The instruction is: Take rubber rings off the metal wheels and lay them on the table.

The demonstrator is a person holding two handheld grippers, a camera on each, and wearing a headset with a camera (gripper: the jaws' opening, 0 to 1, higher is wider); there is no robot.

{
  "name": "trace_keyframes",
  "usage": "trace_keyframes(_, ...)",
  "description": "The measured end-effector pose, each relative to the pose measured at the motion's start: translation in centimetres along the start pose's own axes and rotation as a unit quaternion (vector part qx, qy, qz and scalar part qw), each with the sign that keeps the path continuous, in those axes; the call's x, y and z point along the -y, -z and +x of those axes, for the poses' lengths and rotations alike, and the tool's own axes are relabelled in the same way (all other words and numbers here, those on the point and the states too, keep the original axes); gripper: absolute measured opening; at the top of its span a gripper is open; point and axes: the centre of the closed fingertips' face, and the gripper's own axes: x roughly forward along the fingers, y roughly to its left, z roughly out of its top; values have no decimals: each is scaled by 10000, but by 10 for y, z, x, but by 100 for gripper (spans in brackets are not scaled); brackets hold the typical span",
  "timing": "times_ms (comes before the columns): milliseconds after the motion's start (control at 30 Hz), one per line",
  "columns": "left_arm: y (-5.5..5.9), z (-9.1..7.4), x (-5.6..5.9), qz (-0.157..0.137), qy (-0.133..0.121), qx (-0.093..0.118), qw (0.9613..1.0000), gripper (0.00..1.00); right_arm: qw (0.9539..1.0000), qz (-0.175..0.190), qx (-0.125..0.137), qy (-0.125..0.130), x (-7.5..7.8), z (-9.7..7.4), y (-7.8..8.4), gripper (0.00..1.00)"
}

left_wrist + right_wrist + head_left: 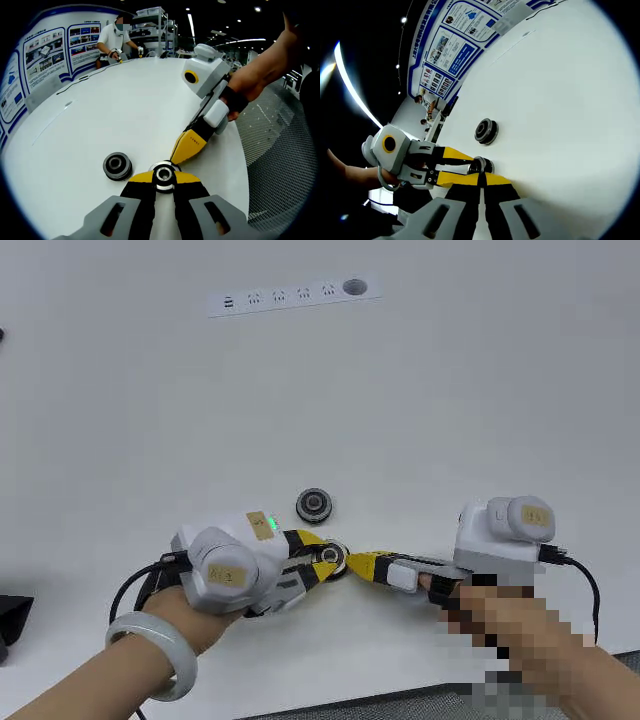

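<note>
**Two Grippers Meet at One Wheel**

On a white table [480,390], the left gripper [325,558], reaching in from 8 o'clock, clamps a small metal wheel [334,560] below centre. The right gripper [358,565], from 4 o'clock, has its yellow jaws drawn together, tips touching that wheel. A second wheel [315,505], black-rimmed, lies just toward 12 o'clock of it, and a power strip [293,295] lies far beyond.

Yellow-tipped left gripper [326,557]; bangle [172,637], perhaps jade

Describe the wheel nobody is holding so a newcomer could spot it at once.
On the white table, come straight toward the person from the power strip. A small dark wheel with a metal hub lies flat there. Unlike the second wheel nearby, clamped in the left tongs, it lies alone.
</note>
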Motion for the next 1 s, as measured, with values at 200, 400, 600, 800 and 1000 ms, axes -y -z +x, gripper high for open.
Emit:
trace_keyframes(200,0,0,0,4,-2,-9,10000,13,9999,-124,39,46,-1,0,-1,2)
trace_keyframes(400,0,0,0,8,-3,-17,10000,12,9997,-220,75,39,-3,0,-3,2)
trace_keyframes(600,0,0,0,13,1,-25,10000,12,9996,-265,87,3,-7,1,-4,2)
trace_keyframes(800,0,0,0,15,4,-26,10000,12,9995,-299,91,-52,-11,4,-4,2)
trace_keyframes(1000,0,0,1,24,-3,-36,10000,13,9991,-306,160,-237,-24,6,-8,2)
